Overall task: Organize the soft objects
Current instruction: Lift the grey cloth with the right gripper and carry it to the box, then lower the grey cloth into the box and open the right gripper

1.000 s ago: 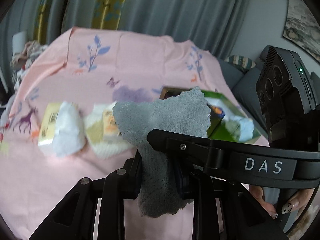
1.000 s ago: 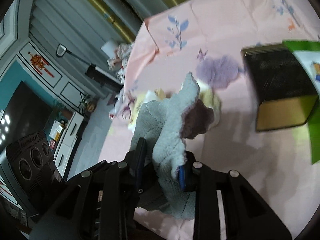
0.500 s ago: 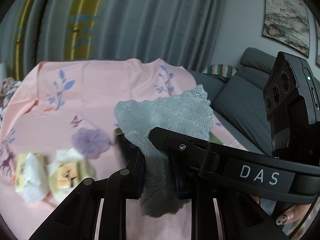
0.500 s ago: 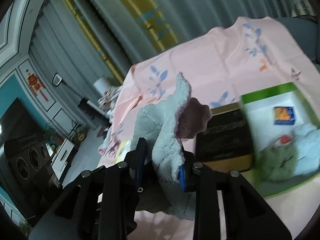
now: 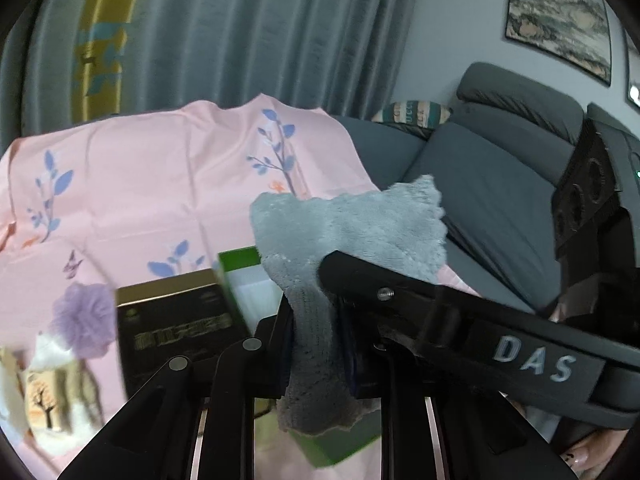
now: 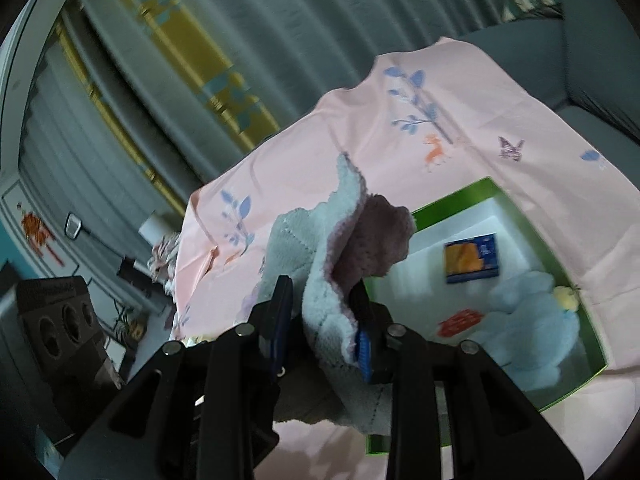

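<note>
Both grippers clamp one fluffy grey cloth (image 5: 352, 240) above a table draped in a pink printed tablecloth (image 5: 160, 184): the left gripper (image 5: 316, 344) pinches it tightly, and the right gripper (image 6: 324, 328) grips a thicker fold showing a mauve underside. Beyond the right gripper lies a green-rimmed open box (image 6: 536, 220) with a white floor, holding a pale blue plush toy (image 6: 532, 328) and a small blue-and-orange packet (image 6: 472, 258). In the left wrist view a black gold-edged box (image 5: 176, 332) adjoins the green box, with a lilac puff (image 5: 84, 320) beside it.
</note>
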